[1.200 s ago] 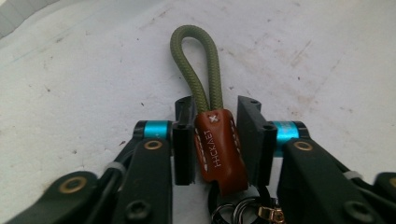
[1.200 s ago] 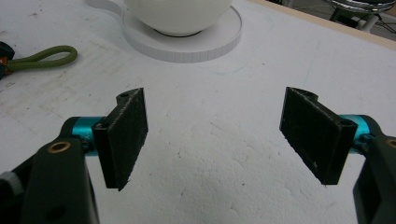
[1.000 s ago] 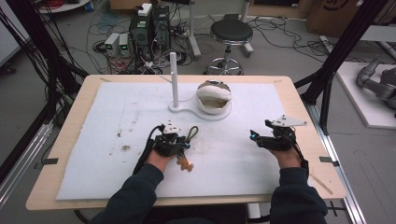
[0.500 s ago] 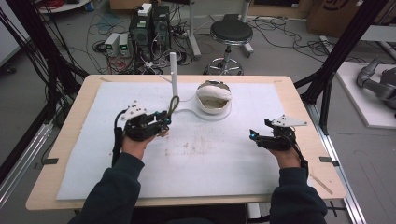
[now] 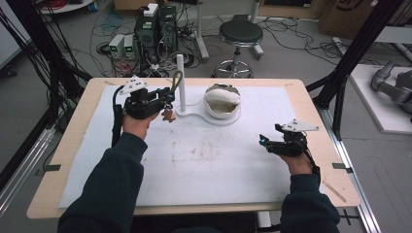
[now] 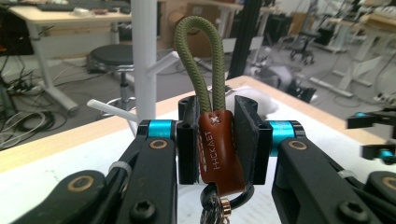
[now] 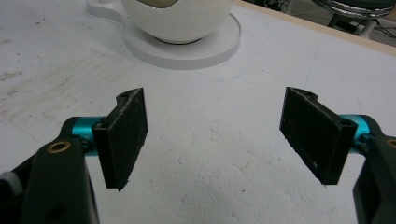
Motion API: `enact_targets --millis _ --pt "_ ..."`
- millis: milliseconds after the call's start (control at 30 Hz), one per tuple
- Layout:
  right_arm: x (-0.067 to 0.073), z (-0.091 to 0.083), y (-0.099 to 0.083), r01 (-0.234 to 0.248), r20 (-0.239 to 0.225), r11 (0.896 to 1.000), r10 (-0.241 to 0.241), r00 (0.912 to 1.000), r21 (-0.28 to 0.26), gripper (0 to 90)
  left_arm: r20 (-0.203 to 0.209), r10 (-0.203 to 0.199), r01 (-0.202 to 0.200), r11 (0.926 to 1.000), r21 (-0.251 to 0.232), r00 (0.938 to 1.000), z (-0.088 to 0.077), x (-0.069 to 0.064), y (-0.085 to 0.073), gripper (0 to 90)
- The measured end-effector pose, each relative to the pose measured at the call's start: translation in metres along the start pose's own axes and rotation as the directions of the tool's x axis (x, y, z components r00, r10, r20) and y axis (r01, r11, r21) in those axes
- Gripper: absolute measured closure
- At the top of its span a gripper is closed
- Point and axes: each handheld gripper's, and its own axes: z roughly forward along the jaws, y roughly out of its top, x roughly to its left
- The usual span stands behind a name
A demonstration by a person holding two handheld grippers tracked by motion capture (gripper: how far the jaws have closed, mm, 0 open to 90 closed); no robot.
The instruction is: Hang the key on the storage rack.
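My left gripper (image 5: pixel 166 99) is shut on a keychain (image 5: pixel 169 112), held above the table's back left, just left of a white post (image 5: pixel 180 81). In the left gripper view the jaws (image 6: pixel 217 135) clamp the brown leather tab (image 6: pixel 220 154). Its olive cord loop (image 6: pixel 196 56) stands up, and a metal ring hangs below. The white post (image 6: pixel 143 56) with side pegs rises right behind the loop. My right gripper (image 5: pixel 265 141) hovers open over the right side of the mat. Nothing lies between its pads (image 7: pixel 224 135).
A white bowl (image 5: pixel 222 100) sits on the round base (image 5: pixel 228 119) joined to the post; the bowl (image 7: pixel 177 18) is ahead of the right gripper. A white mat (image 5: pixel 209 160) covers the wooden table. A stool and cables lie beyond the far edge.
My left gripper has carried the keychain from the table's front middle up and back-left, now close to the white post. The right gripper stayed in place, open.
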Motion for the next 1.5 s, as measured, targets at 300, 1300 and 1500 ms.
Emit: enact_targets --millis 300,1300,1500 --pt "0.000 0.000 0.000 -0.005 -0.004 1.000 0.005 1.0000 0.000 23.8 -0.088 0.028 -0.020 0.9949 0.099 0.9957 0.026 0.003 0.000 71.2" --pt "0.001 0.001 0.000 0.002 -0.023 1.000 -0.002 0.9997 0.003 23.7 -0.023 -0.084 0.084 0.9964 -0.011 0.9962 -0.010 0.035 -0.058 20.7" --pt "0.003 0.003 0.000 0.011 -0.037 1.000 -0.011 0.9993 0.008 21.9 0.013 -0.031 0.031 0.9993 -0.023 0.9994 -0.037 0.036 -0.076 19.3"
